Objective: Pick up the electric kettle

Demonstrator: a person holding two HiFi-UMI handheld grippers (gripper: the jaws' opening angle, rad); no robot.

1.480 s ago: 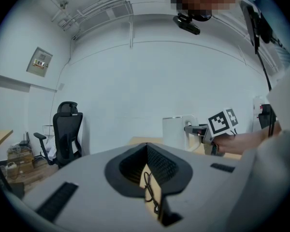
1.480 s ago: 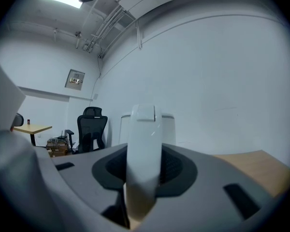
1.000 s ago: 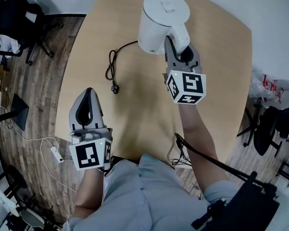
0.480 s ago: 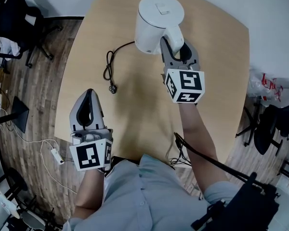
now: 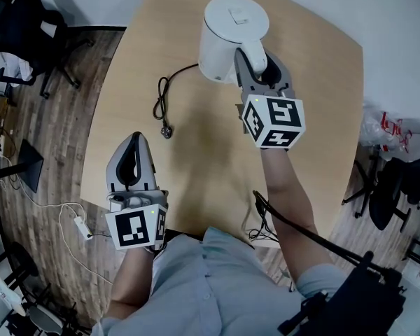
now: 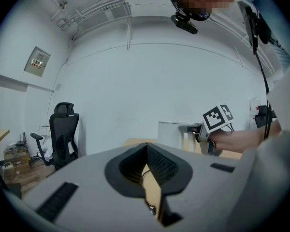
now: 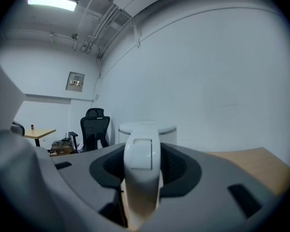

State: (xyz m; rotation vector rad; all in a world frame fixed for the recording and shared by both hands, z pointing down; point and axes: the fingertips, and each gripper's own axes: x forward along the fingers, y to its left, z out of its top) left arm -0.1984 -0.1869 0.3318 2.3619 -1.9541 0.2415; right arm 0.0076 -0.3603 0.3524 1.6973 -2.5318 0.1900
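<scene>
The white electric kettle (image 5: 231, 30) stands on the far part of the wooden table (image 5: 196, 159). Its handle (image 5: 257, 53) points toward me and lies between the fingers of my right gripper (image 5: 258, 61). That gripper's jaws are opening, and in the right gripper view dark gaps show on both sides of the handle (image 7: 141, 170). The kettle body (image 7: 168, 131) rises just behind it. My left gripper (image 5: 132, 138) hovers near the table's front left edge, shut with nothing in it. From the left gripper view the kettle (image 6: 171, 135) appears off to the right.
The kettle's black cord and plug (image 5: 161, 108) lie coiled on the table left of the kettle. A black office chair (image 5: 24, 26) stands on the wood floor at far left. A white power strip (image 5: 80, 224) and cables lie on the floor.
The right gripper's jaws have spread a little wider around the kettle handle. The kettle and both hands stay about where they were.
</scene>
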